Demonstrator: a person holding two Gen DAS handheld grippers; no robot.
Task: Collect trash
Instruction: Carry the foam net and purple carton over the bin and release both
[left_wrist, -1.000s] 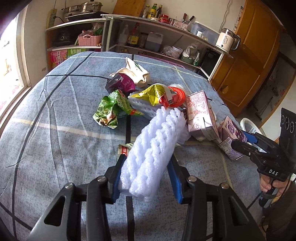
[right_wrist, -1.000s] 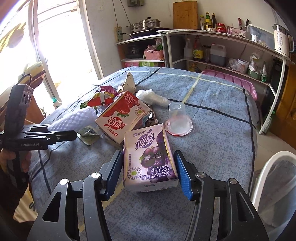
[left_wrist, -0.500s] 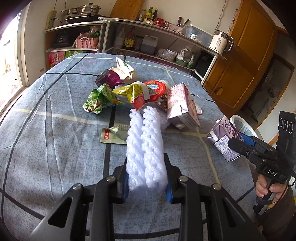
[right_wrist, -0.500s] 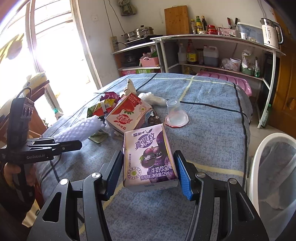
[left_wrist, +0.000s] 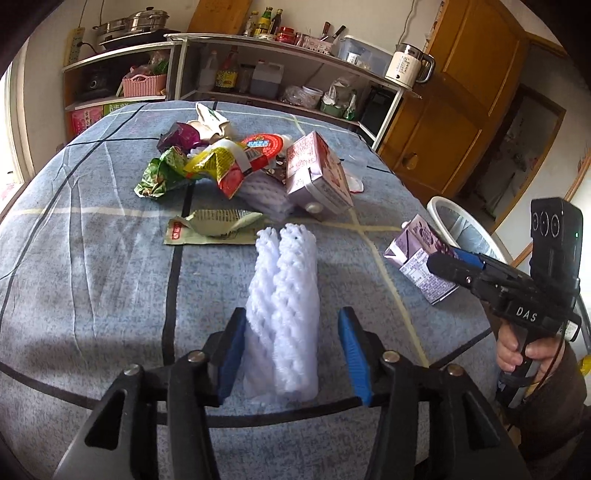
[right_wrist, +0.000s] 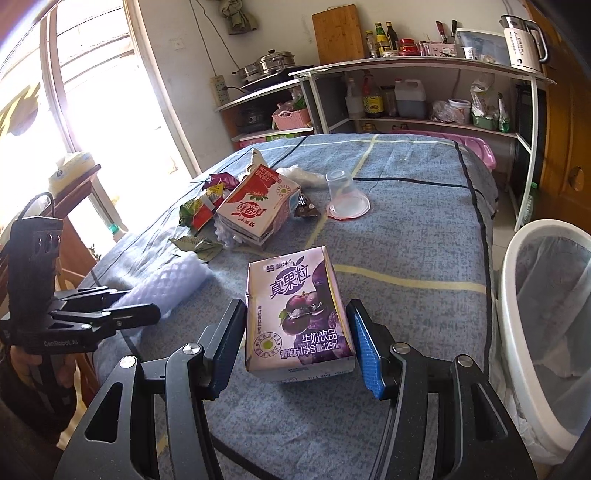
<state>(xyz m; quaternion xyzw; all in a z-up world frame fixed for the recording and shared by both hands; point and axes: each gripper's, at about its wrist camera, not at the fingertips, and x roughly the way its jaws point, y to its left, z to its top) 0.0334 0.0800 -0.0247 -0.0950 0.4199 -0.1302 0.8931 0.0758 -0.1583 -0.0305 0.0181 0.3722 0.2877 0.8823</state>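
Note:
A white foam net lies lengthwise between the jaws of my left gripper, which are opening. The left pad is against the foam; the right pad stands clear of it. In the right wrist view the foam net appears to rest on the blue cloth in front of the left gripper. My right gripper is shut on a purple milk carton, held above the table. The left wrist view shows that carton at the right gripper's tips. A white trash bin with a clear liner stands right of the table.
A trash pile sits mid-table: a pink milk carton, green and yellow wrappers, a flat wrapper. An upturned clear cup stands beyond it. Shelves line the far wall. A hand grips the right tool.
The left gripper squeezed the foam net, drew it back from the pile, and its jaws have now widened off it. The right gripper carried the purple carton closer to the bin.

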